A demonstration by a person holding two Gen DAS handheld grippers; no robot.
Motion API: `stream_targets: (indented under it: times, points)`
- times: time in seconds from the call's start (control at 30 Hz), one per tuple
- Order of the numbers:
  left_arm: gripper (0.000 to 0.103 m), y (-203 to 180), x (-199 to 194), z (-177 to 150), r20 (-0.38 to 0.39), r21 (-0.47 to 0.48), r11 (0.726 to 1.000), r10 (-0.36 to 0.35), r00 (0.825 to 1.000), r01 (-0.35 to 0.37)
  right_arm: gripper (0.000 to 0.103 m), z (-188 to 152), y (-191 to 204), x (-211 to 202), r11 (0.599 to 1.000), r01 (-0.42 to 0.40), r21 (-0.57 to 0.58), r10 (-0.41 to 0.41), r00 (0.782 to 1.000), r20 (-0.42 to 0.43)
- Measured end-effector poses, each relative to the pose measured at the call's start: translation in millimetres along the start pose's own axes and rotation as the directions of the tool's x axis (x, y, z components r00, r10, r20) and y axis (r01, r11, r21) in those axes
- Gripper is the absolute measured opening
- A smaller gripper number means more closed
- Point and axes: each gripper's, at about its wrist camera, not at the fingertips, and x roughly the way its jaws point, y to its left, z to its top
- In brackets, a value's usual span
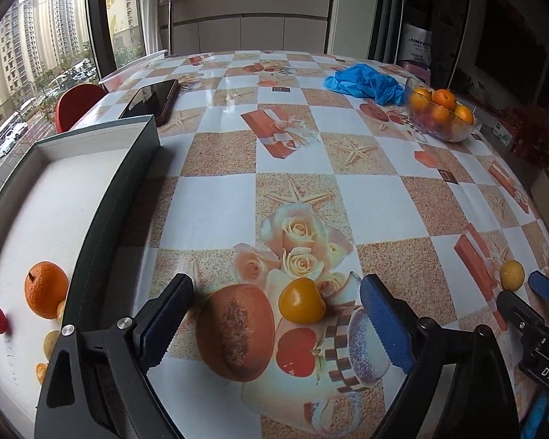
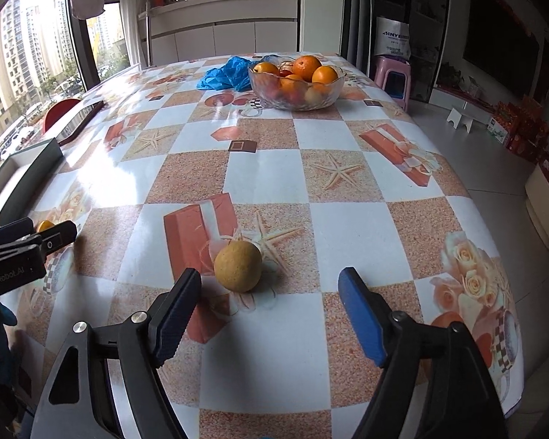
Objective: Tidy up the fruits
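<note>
Patterned tablecloth (image 2: 267,179) by window | left gripper (image 1: 276,314) spread | right gripper (image 2: 269,303) spread

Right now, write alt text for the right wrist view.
Open right gripper over a checkered tablecloth, a small yellow-brown fruit lying just ahead of its jaws. A glass bowl of oranges stands at the far end.

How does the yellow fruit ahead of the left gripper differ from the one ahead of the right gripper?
The smooth yellow fruit at the left gripper is glossy and orange-tinted; the dull yellow fruit at the right gripper is matte and rough-skinned. The first sits midway between the open fingers, the second nearer the left finger. Both are round, loose on the tablecloth, and ungripped.
</note>
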Motion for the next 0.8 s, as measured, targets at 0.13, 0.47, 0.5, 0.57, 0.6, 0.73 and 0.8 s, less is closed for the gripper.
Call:
stream_targets:
  times: [0.13, 0.47, 0.5, 0.57, 0.6, 0.73, 0.8]
  points:
    - [0.102, -7, 5, 0, -0.026, 0.036, 0.999, -0.005, 1.0, 0.006, 0.088, 8, 7, 9, 1.0, 0.017, 0.005, -0.017, 1.0, -0.013]
    - [0.102, -8, 4, -2, -0.021, 0.037, 0.999, -0.002, 1.0, 0.003, 0.102, 5, 13, 10, 1.0, -0.005, -0.029, 0.004, 1.0, -0.031]
    - [0.102, -8, 4, -2, -0.02, 0.037, 0.999, -0.002, 1.0, 0.003, 0.102, 5, 13, 10, 1.0, -0.005, -0.029, 0.005, 1.0, -0.03]
    - [0.102, -8, 4, -2, -0.021, 0.038, 0.999, -0.002, 1.0, 0.003, 0.102, 5, 13, 10, 1.0, -0.006, -0.028, 0.005, 1.0, -0.03]
    - [0.102, -8, 4, -2, -0.021, 0.038, 0.999, -0.002, 1.0, 0.003, 0.102, 5, 13, 10, 1.0, -0.006, -0.029, 0.005, 1.0, -0.03]
    - [0.102, -8, 4, -3, -0.02, 0.037, 0.999, -0.003, 1.0, 0.003, 0.102, 5, 13, 10, 1.0, -0.006, -0.029, 0.005, 1.0, -0.03]
    - [0.102, -8, 4, -2, -0.021, 0.038, 0.999, -0.002, 1.0, 0.003, 0.102, 5, 14, 10, 1.0, -0.006, -0.029, 0.005, 1.0, -0.03]
